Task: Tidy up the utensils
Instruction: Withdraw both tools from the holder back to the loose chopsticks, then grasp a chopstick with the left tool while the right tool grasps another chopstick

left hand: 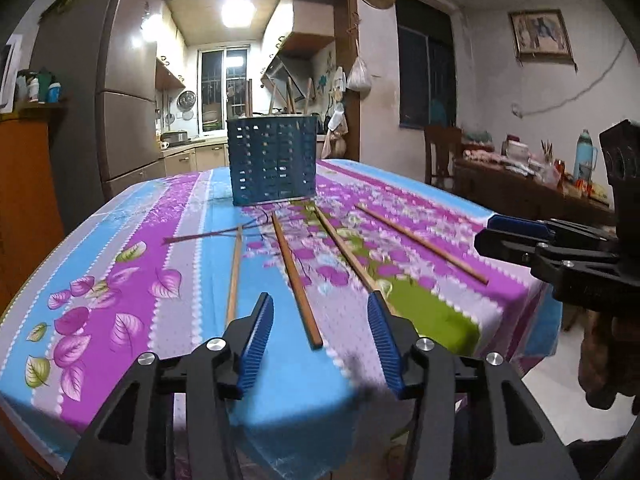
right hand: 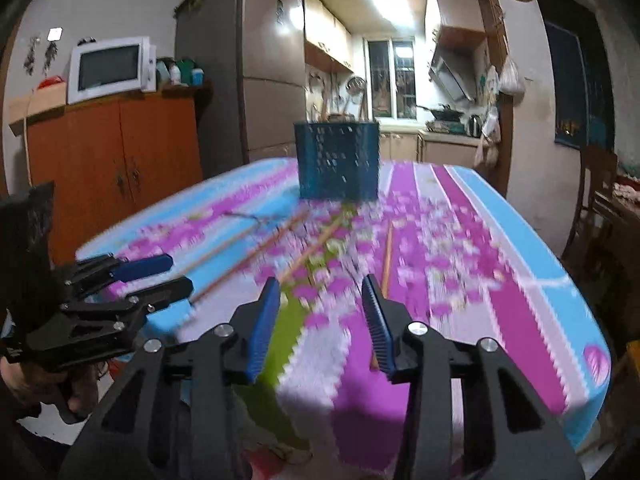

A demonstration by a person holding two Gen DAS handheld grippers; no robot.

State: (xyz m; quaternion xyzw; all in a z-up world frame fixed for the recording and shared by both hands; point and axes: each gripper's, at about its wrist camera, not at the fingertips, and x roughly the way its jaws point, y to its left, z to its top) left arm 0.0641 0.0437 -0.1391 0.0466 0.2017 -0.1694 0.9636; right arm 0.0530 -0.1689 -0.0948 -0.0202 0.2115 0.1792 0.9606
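Your right tongs (right hand: pixel 320 320) gape empty over the surface (right hand: pixel 500 280); four chopsticks (right hand: pixel 387 256) lie ahead, before the blue holder (right hand: pixel 338 164). Left tongs (right hand: pixel 160 276) hover leftward.

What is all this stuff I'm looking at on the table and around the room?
Chopsticks: four, wooden, lying loose on the table in front of the holder.
Holder: one, dark blue, perforated, upright at the far end of the table, a few sticks already in it.
Tablecloth: one, blue, purple and green, leaf print.
Fridge: one, grey-brown, left of the kitchen doorway.
Microwave: one, white, on the orange cabinet.
Left hand-held gripper: one, black with blue pads, open over a chopstick's near end.
Right hand-held gripper: one, same colours, open, holding nothing.
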